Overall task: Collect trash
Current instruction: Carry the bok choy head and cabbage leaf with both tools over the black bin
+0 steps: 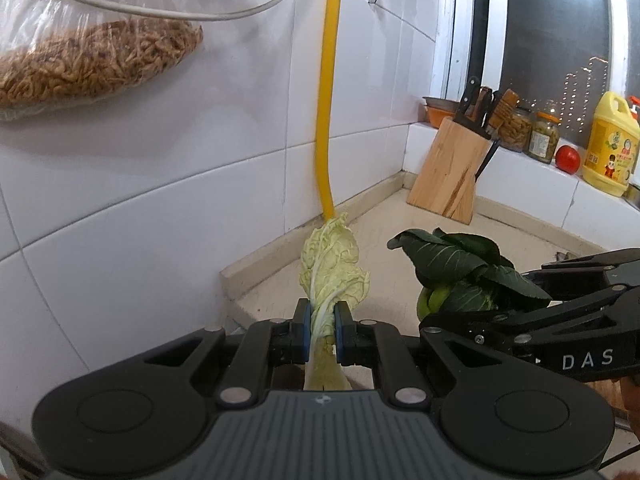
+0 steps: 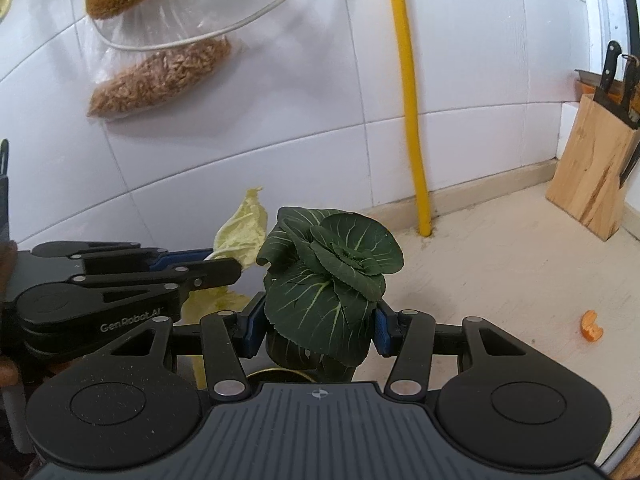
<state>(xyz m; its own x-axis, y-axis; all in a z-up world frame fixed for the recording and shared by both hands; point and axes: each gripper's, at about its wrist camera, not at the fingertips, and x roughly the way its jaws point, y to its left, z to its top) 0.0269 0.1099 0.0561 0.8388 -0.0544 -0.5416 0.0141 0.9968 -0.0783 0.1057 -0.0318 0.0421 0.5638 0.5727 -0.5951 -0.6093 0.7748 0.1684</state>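
Now the left gripper (image 1: 322, 330) pinches a pale yellow-green cabbage leaf (image 1: 334, 268), and the right gripper (image 2: 316, 330) grips a dark green leafy vegetable (image 2: 328, 272). Neither is thrown away yet. A small orange peel scrap (image 2: 591, 325) waits on the worktop (image 2: 500, 264).

We read "DAS" in pale letters on the side of the right gripper (image 1: 460, 312), and "GenRobot.AI" on the side of the left gripper (image 2: 208, 266). The yellow bottle (image 1: 610, 144) carries a printed label, too small to read.

Beige counter (image 2: 500, 280), knife block (image 2: 588, 172), orange peel (image 2: 591, 326)
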